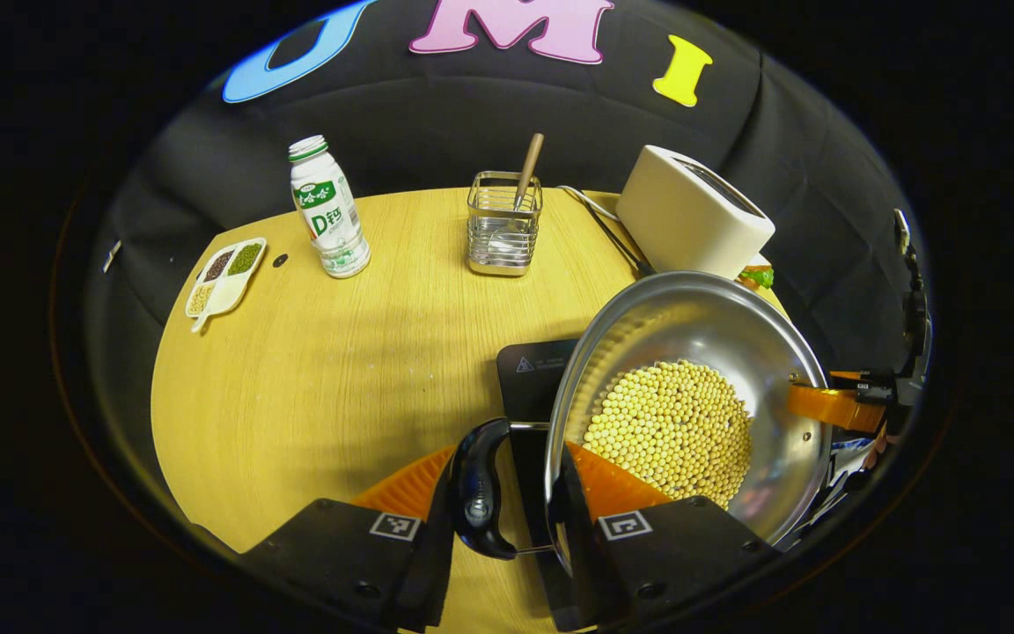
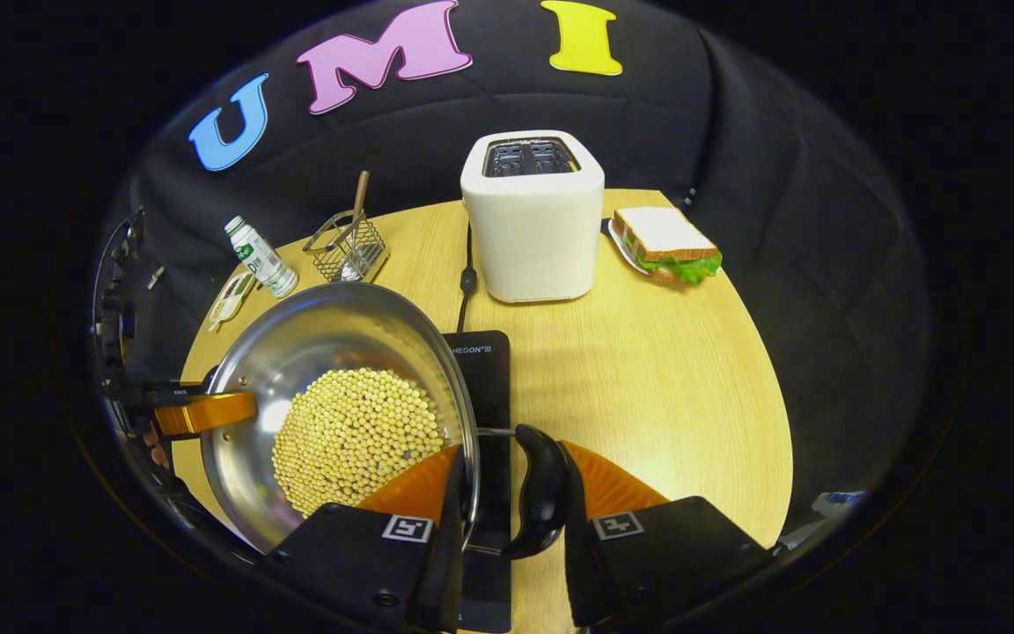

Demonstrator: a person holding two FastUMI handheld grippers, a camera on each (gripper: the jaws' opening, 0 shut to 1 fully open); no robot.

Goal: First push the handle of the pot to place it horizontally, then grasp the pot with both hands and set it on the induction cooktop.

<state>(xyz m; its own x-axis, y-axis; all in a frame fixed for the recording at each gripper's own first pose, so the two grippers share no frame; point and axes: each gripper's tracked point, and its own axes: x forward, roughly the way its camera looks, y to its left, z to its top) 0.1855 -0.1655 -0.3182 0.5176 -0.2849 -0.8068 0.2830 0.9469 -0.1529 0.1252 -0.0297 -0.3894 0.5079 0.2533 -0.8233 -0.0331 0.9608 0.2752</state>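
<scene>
**Presently: pot held level, spill risk**

The pot [image 1: 692, 396], full of beans [image 1: 670, 431], hangs over the cooktop [image 2: 482, 387]. The left claw [image 1: 511, 506] and right claw [image 2: 507, 502] each clamp a side handle with the rim. Uneven lowering would likely tip beans out.

Steel pot [image 1: 718, 352] of yellow beans, black side handles, lifted above black induction cooktop [image 1: 535, 374] on wooden table
</scene>
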